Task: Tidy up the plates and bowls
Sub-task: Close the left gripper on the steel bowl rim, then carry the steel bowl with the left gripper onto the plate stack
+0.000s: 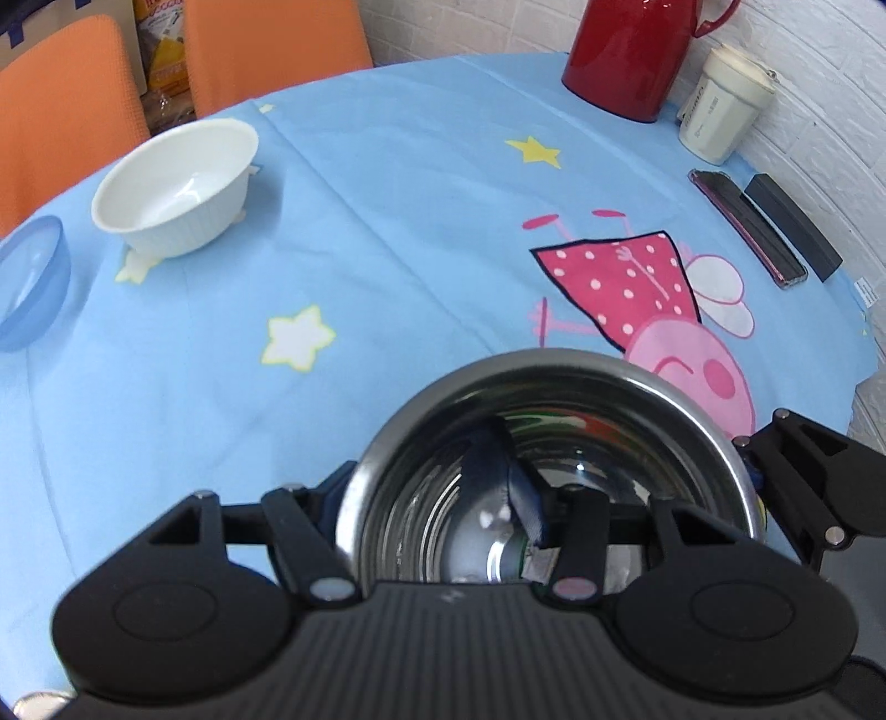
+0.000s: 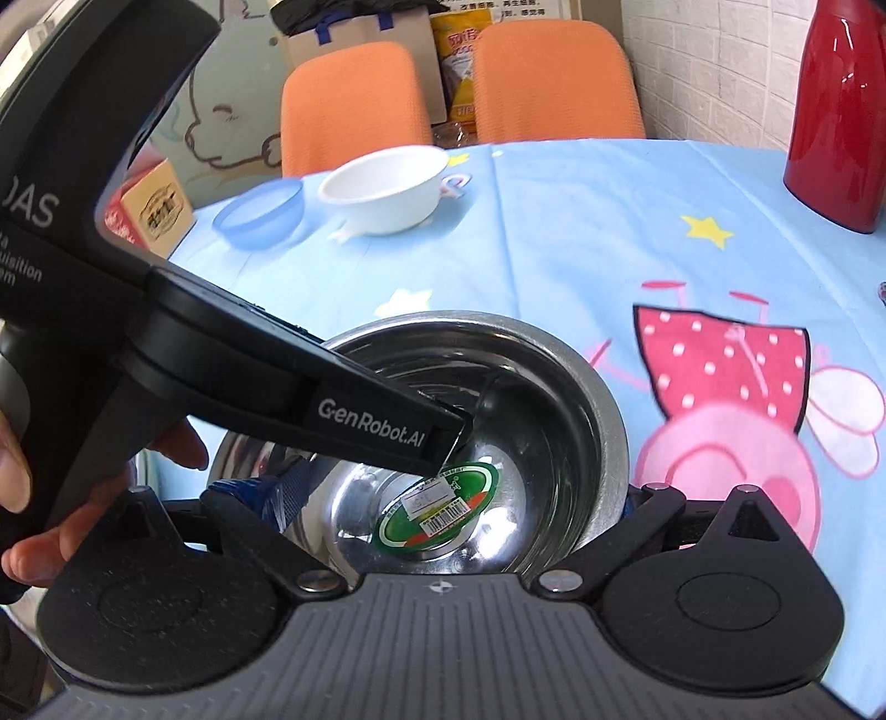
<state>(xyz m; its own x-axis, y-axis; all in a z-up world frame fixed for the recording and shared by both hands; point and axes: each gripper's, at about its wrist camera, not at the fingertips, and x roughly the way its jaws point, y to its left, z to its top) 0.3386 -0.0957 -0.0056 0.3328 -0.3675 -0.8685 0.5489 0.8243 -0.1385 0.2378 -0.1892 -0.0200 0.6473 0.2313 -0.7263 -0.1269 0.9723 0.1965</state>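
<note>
A steel bowl [image 1: 554,360] [image 2: 470,324] with a green sticker [image 2: 437,515] on its bottom sits between both grippers, over a blue cartoon tablecloth [image 1: 387,249]. My left gripper [image 1: 415,459] is shut on the bowl's left wall, with one finger [image 2: 387,421] inside and the other outside. My right gripper [image 2: 448,498] straddles the bowl with jaws wide. Its pads lie close beside the rim, and I see no firm press. A white bowl [image 1: 177,188] [image 2: 387,188] and a translucent blue bowl [image 1: 30,277] [image 2: 260,216] stand together at the far left of the table.
A red thermos [image 1: 631,50] [image 2: 841,111] and a white lidded cup [image 1: 720,105] stand at the far right by a brick wall. Beside them lie a phone [image 1: 747,227] and a black box [image 1: 792,227]. Two orange chairs [image 2: 354,105] stand behind the table. A hand [image 2: 33,487] holds the left gripper.
</note>
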